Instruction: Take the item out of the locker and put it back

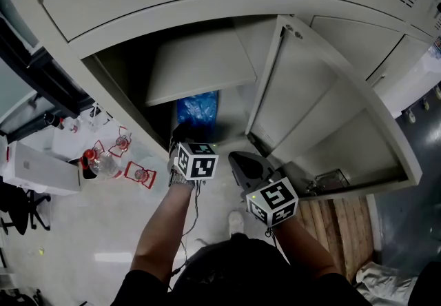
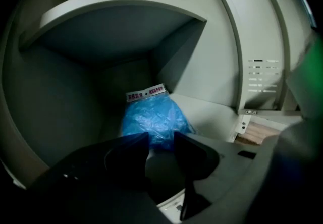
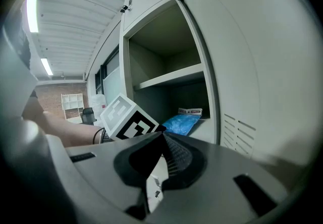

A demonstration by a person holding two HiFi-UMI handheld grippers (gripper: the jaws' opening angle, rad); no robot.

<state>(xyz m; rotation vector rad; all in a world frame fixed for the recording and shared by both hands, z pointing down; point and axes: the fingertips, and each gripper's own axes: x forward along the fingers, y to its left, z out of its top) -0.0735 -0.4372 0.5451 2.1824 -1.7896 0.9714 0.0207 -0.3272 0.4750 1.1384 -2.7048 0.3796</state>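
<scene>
Under shelf, bag just beyond left tool, jaws apart, empty; straddle bag before closing. Right tool together.

A blue plastic bag with a white label strip lies on the locker floor, under the shelf. A red-capped bottle rests on the room floor.

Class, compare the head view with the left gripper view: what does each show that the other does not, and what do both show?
Head view only: a red-capped bottle on the floor and the person's forearms. Left gripper view only: the left tongs with jaws apart, and a white label. Both: the blue bag under the shelf.
</scene>
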